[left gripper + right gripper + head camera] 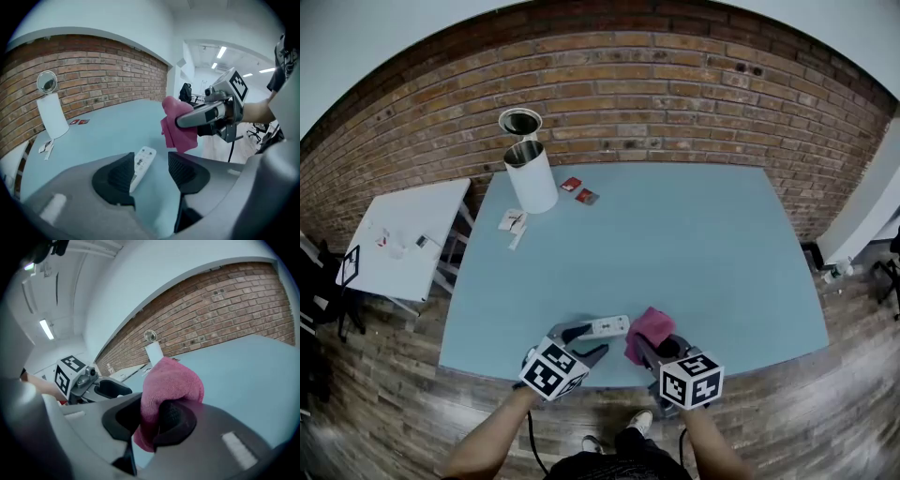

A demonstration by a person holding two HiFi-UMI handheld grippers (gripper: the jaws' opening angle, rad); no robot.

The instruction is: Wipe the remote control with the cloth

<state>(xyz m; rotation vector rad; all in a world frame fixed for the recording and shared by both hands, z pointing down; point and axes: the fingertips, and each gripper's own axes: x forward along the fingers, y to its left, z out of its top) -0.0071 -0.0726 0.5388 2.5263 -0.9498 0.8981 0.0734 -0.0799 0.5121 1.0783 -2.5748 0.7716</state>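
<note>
Right tongs [152, 405] clamped on the pink cloth [172, 380], bunched between jaws. Left tongs [151, 160] apart, nothing gripped; white remote control [143, 158] lies on blue counter [703, 253] between their tips, beside one jaw. Cloth just beyond left tongs.

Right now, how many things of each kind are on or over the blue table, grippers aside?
Remote control: 1
Pink cloth: 1
White bin: 1
Red packets: 2
White paper slips: 2
Total: 7
</note>
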